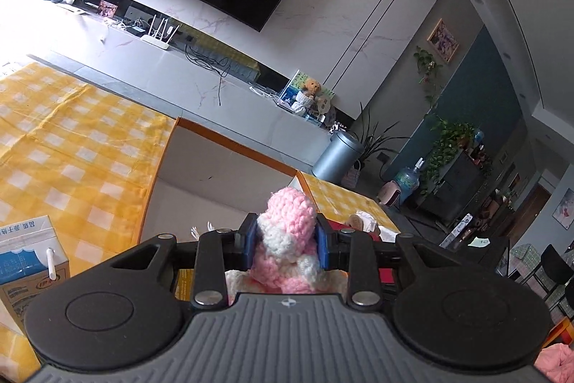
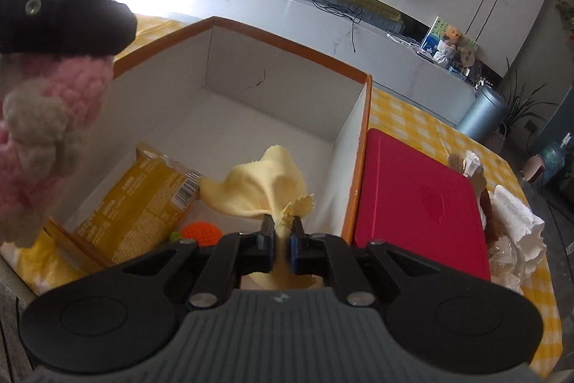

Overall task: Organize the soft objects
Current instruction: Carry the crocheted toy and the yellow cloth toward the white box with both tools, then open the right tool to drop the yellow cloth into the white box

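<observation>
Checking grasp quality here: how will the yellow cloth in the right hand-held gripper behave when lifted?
Probably floppy: the yellow cloth bunches and folds beyond the right hand-held gripper. Likely light, since a thin pinch holds it. It may drape on release.

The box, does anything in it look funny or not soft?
Yes: a yellow snack packet leans tilted against the white box's left wall. It looks like crinkly packaging, not soft like the orange knitted ball beside it.

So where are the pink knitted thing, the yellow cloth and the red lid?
pink knitted thing (image 1: 287,232), left wrist view, its middle between the fingers.
yellow cloth (image 2: 262,185), right wrist view, the bunched fold above the fingers.
red lid (image 2: 419,200), right wrist view, centre of its top.
</observation>
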A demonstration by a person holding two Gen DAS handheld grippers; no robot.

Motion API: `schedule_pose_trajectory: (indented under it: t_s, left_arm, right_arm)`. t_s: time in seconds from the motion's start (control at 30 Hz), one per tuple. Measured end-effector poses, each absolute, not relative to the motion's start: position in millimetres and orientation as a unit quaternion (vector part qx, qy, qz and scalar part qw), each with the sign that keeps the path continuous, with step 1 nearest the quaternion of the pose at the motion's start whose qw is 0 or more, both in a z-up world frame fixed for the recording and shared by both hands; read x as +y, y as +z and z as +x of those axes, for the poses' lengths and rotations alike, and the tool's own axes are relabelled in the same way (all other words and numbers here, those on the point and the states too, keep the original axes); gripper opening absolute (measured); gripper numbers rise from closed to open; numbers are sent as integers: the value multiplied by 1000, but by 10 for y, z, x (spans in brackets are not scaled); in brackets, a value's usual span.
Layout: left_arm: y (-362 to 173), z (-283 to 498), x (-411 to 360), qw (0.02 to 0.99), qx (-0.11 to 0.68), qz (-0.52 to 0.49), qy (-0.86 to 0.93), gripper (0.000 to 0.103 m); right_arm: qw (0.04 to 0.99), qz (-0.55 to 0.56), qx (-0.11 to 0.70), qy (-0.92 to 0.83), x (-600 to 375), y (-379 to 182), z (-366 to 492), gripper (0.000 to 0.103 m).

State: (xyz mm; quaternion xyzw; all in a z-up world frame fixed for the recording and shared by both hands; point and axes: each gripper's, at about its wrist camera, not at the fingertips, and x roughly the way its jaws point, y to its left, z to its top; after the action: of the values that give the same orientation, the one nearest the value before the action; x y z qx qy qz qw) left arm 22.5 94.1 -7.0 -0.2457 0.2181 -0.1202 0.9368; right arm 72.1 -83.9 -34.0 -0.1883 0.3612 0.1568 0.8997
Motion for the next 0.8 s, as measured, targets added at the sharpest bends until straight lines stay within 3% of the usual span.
schedule_pose_trajectory:
  t_s: [0.23, 0.33, 0.4, 0.43, 0.47, 0.5, 0.63, 0.7, 0.8]
  left_arm:
    - [-102, 244, 1021, 929, 234, -262, -111, 36]
    - [-104, 229, 1035, 930, 234, -262, -109, 36]
    - [-95, 232, 1032, 930, 235, -261, -109, 36]
    - [-94, 228, 1026, 931, 235, -259, -109, 36]
    - [-93, 227, 1020, 931, 235, -257, -108, 37]
    - [-83, 221, 1000, 932, 236, -254, -108, 37]
    - [-83, 208, 975, 934, 236, -248, -107, 37]
    - [-76, 207, 968, 935, 235, -246, -105, 37]
    - [-71, 219, 963, 934, 236, -245, -105, 37]
  right_arm:
    - [896, -174, 370, 175, -944, -321, 773, 6]
    - [895, -169, 371, 183, -929, -294, 796, 13]
    - [897, -159, 363, 194, -932, -239, 752, 40]
    - [896, -151, 363, 207, -947, -213, 749, 48]
    - [895, -145, 363, 215, -958, -193, 744, 68]
    - [894, -137, 360, 229, -954, -172, 728, 77]
    - [898, -148, 344, 231, -926, -127, 687, 83]
    - [902, -141, 337, 231, -946, -94, 669, 95]
    - [911, -128, 322, 225, -1045, -30, 674, 99]
